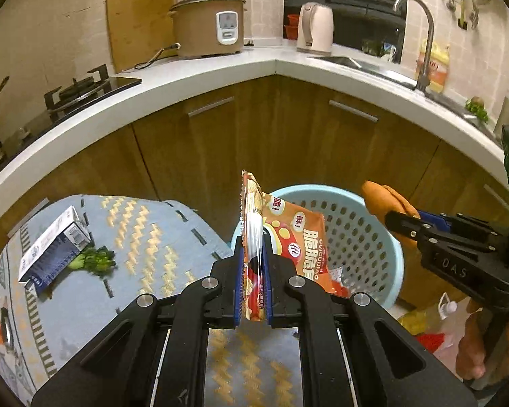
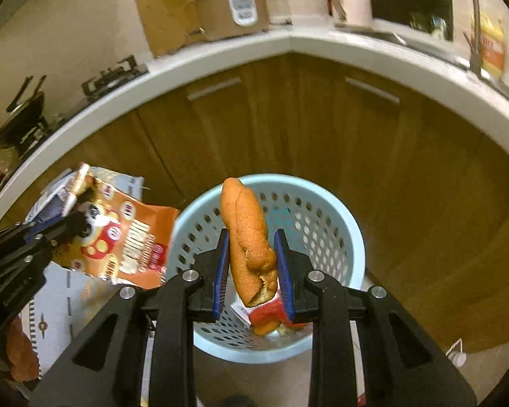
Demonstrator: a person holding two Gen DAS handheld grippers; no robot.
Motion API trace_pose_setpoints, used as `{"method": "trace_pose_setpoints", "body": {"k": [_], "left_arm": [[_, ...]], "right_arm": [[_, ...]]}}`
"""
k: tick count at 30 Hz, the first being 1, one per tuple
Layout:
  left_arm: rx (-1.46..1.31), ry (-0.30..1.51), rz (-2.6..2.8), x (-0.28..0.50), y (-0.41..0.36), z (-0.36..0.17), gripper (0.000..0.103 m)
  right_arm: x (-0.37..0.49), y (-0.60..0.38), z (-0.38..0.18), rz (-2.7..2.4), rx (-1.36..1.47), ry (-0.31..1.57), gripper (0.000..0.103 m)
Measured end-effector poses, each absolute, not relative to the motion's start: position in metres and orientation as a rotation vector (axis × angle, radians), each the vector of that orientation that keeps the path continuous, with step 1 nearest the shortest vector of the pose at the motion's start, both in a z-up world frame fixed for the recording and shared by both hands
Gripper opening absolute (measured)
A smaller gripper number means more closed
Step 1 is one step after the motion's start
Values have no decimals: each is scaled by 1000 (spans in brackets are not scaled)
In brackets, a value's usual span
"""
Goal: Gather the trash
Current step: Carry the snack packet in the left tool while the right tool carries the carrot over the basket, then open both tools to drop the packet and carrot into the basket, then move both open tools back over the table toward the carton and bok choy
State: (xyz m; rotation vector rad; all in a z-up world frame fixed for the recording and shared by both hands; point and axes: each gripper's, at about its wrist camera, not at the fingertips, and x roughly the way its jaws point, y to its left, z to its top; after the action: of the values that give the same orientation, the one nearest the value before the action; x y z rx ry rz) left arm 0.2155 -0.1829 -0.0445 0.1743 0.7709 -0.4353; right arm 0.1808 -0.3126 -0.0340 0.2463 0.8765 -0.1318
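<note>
My left gripper (image 1: 253,257) is shut on an orange snack bag (image 1: 288,237), which hangs at the near-left rim of the light blue perforated basket (image 1: 366,237). In the right wrist view the same snack bag (image 2: 125,240) and left gripper (image 2: 74,224) appear at the left. My right gripper (image 2: 251,254) is shut on an elongated bread roll (image 2: 249,237), held upright over the open basket (image 2: 322,224). That roll (image 1: 380,200) and the right gripper (image 1: 403,224) show at the right in the left wrist view. Red and orange trash (image 2: 268,318) lies in the basket's bottom.
A low table with a blue patterned cloth (image 1: 146,237) left of the basket carries a small carton (image 1: 51,251) and a green vegetable scrap (image 1: 95,261). Wooden cabinets (image 1: 288,129) and a white counter (image 1: 220,68) curve behind. A plastic bottle (image 1: 444,308) and bags lie on the floor at right.
</note>
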Motion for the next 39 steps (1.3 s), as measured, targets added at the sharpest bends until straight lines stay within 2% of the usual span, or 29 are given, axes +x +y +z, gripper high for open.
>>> {"method": "trace_pose_setpoints", "body": {"k": [13, 14, 16, 17, 20, 21, 23, 33, 39], "left_arm": [[166, 834, -439, 235, -190, -67, 11], [164, 833, -437, 235, -190, -67, 14], [161, 827, -420, 235, -189, -66, 43], [162, 815, -409, 234, -188, -65, 50], [163, 804, -404, 231, -183, -64, 55], [161, 803, -401, 230, -181, -63, 56], [156, 796, -393, 229, -176, -60, 59], [119, 765, -329, 217, -132, -44, 61], [55, 719, -186, 210, -76, -27, 70]], "right_arm": [[192, -324, -62, -156, 295, 942, 26], [193, -324, -63, -158, 296, 946, 26], [195, -324, -65, -152, 298, 957, 27], [196, -323, -66, -153, 297, 962, 29], [194, -323, -64, -165, 293, 954, 54], [193, -323, -63, -166, 294, 948, 55], [192, -320, -61, -154, 291, 941, 55], [199, -279, -33, -90, 256, 893, 55], [208, -236, -9, -11, 220, 833, 55]]}}
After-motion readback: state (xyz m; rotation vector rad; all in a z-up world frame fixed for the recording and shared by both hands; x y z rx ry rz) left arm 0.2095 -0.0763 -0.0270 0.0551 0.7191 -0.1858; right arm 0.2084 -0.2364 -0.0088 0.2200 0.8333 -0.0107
